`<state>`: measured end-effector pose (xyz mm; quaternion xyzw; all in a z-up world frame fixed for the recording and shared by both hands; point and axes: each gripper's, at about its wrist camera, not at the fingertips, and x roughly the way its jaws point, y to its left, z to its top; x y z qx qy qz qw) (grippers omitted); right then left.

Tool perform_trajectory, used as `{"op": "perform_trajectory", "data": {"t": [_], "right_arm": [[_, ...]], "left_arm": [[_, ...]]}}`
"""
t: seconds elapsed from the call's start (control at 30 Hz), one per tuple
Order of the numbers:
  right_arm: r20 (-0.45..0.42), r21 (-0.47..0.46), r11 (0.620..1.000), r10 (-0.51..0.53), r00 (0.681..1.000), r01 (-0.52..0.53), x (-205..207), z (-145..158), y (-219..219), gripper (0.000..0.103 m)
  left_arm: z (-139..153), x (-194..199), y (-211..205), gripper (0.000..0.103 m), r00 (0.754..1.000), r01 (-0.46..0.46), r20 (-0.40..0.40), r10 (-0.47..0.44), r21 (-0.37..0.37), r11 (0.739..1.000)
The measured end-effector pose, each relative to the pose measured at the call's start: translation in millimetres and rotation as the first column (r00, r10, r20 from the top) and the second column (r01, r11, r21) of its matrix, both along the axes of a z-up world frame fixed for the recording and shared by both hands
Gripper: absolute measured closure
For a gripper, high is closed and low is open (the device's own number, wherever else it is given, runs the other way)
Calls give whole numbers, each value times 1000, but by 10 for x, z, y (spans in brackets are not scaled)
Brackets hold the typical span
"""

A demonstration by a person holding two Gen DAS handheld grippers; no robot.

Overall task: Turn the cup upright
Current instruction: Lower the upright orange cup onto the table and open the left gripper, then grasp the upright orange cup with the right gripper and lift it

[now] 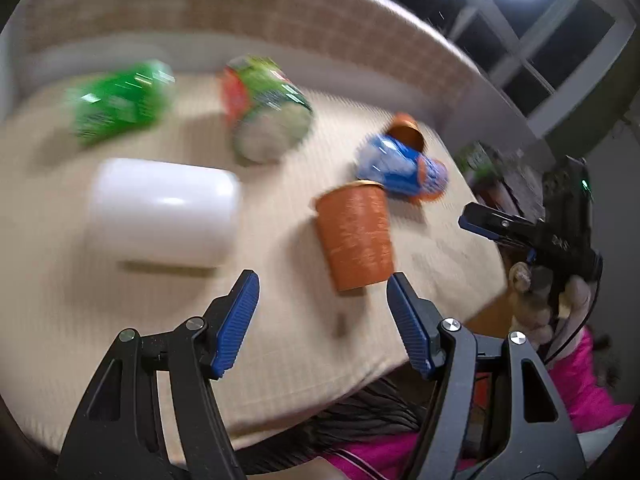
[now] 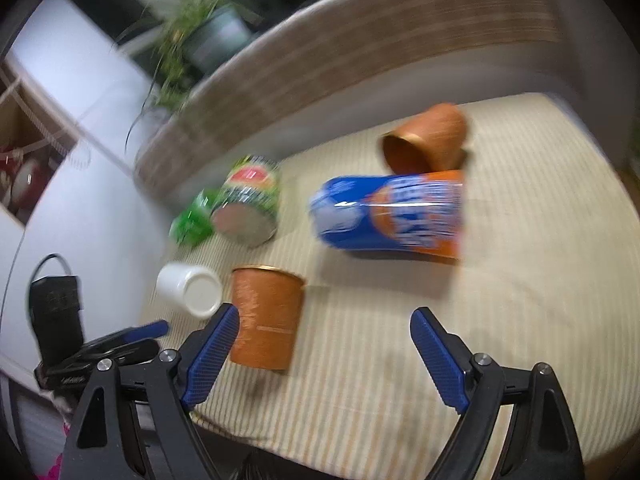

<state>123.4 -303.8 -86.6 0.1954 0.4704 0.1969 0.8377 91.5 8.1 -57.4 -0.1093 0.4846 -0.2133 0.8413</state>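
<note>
The left gripper [image 1: 322,292] has its 2 blue-padded fingers [image 1: 236,320] spread wide and holds nothing; between the tips there is only striped tablecloth [image 1: 280,360]. The near orange cup [image 1: 354,236] stands on that cloth with its rim up, just beyond the left gripper's right-hand fingertip, close to it but apparently not touching; motion blur makes the gap hard to judge.

The right gripper [image 2: 324,322] is also released, its fingers [image 2: 440,364] set far apart and empty. In its view the near orange cup [image 2: 266,316] sits just past the left-hand pad [image 2: 210,354], which overlaps the cup's lower side; contact cannot be confirmed.

Relative to the near orange cup: a white cup [image 1: 164,212] lies on its side to the left, its base turned toward the right wrist camera [image 2: 188,288]. Behind the near orange cup lies a blue and orange can [image 1: 402,168], and behind that can a second orange cup [image 2: 426,144] rests tipped over, its mouth facing sideways. Further back left of the near orange cup lie a green-labelled can [image 1: 268,108] and a green can [image 1: 120,100], both on their sides.

In the left wrist view the right gripper [image 1: 500,224] appears to the right of the near orange cup, beyond the cloth's edge.
</note>
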Motion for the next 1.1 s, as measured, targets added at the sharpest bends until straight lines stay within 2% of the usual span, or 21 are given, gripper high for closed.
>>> {"op": "perform_trajectory", "data": {"t": [0.13, 0.3, 0.57, 0.7, 0.83, 1.1], "right_arm": [[-76, 26, 995, 94, 993, -92, 238, -95, 307, 15], [-125, 9, 985, 172, 977, -172, 417, -155, 613, 16], [-232, -16, 974, 215, 949, -224, 572, -376, 918, 25], [-254, -32, 972, 218, 942, -233, 577, -453, 1006, 35], [-238, -48, 973, 209, 948, -227, 544, -437, 1008, 37], [-78, -149, 967, 199, 977, -209, 327, -212, 1046, 37]], "left_arm": [[35, -413, 238, 35, 982, -146, 136, 133, 88, 985], [-6, -712, 429, 35, 953, -254, 198, 229, 112, 961], [-47, -779, 480, 35, 953, -257, 190, 234, 104, 961], [-2, -783, 483, 35, 949, -260, 210, 237, 91, 961], [-4, -779, 489, 35, 948, -262, 209, 240, 85, 961], [-35, -776, 529, 35, 947, -270, 199, 253, 62, 961]]}}
